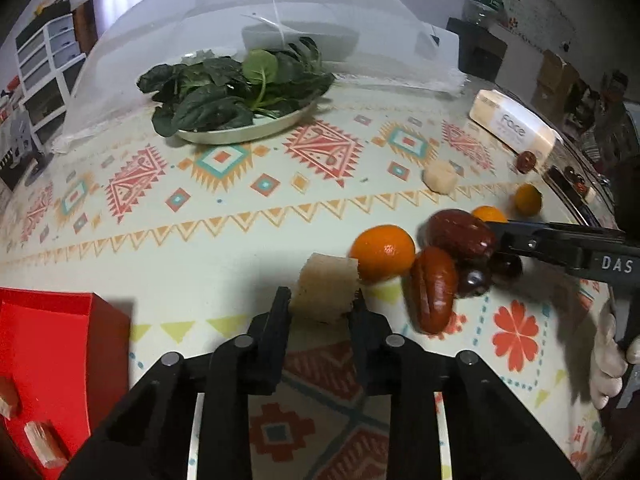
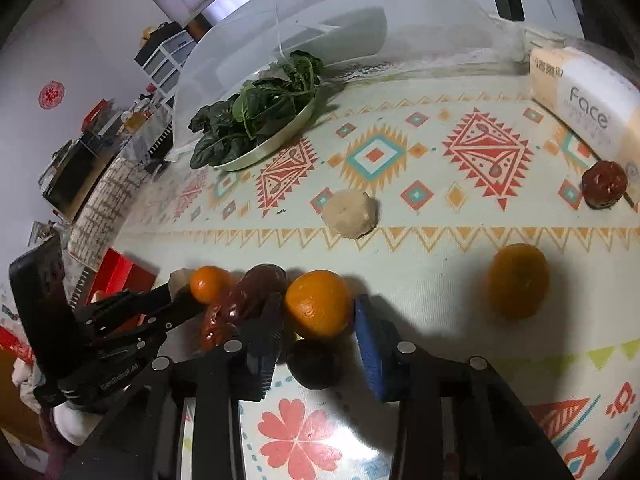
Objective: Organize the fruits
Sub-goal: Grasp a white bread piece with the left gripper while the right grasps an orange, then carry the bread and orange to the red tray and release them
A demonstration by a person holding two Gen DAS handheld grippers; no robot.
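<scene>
Table: covered by a patterned cloth, bearing everything below.
Mesh cover: pale dome at the far side, standing behind the plate and partly over it.
Plate: metal, near the far edge, heaped with dark green leaves; seen in both views.
Red box: at the near left edge in the left view, pale chunks inside; in the right view only a corner of it behind the left tongs.
Tissue pack: printed "Face", far right, clear of the fruit.
Left tongs: closed on the pale cube, a finger pressing on each side of it; cube resting on the cloth just beside an orange.
Right tongs: fingers close on either side of the big orange, one black pad and one blue; touching or not, cannot tell.
Crowding: small orange, two reddish-brown oblong fruits and a dark round fruit packed together near the big orange, the dark one lying between the right fingers below it.
Loose fruit: another orange alone to the right, a pale lump mid-table, a dark red wrinkled fruit near the tissue pack.
Only in the left view: a gloved hand on the right tongs' handle.
</scene>
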